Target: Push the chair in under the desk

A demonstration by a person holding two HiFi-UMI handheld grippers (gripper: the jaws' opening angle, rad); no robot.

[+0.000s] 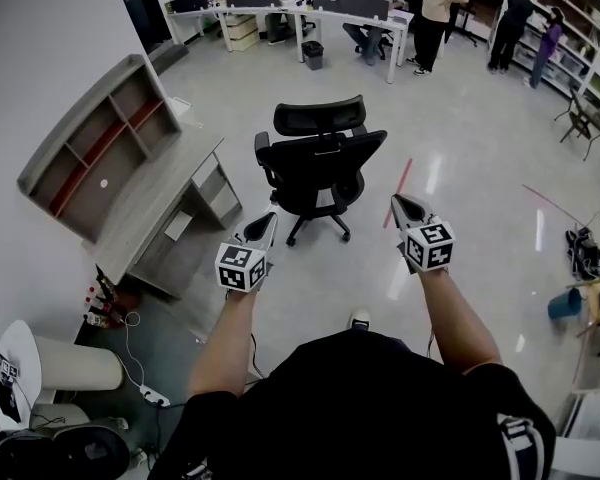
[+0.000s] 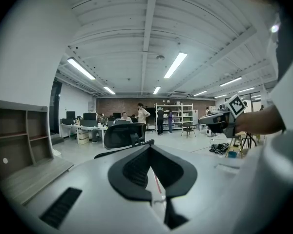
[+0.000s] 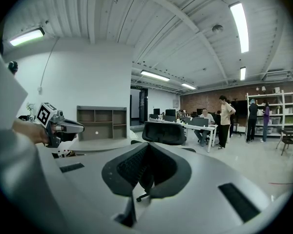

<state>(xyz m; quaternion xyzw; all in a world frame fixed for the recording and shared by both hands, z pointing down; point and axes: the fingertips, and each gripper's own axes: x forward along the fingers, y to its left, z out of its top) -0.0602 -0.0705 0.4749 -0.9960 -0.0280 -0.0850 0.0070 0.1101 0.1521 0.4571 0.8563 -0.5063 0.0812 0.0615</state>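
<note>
Well, the chair (image 1: 318, 168) isn't in yet. It stands out on the open floor (image 1: 460, 168), straight ahead of me and well clear of the desk (image 1: 212, 190), which sits off to my left against the wall. The tabletop (image 1: 155, 208) runs lengthwise away from me, its front edge facing the chair, so I reckon the push has to go leftward across the head view.

Both tools are up in front of me with the chair roughly between their lines. The left gripper (image 1: 268, 222) has its jaws together on nothing, and the right gripper (image 1: 400, 204) is the same. Neither touches the chair. The left one is near the chair's wheeled base on the desk side. The right one is on the far side from the desk, so it looks better placed to shove.
</note>
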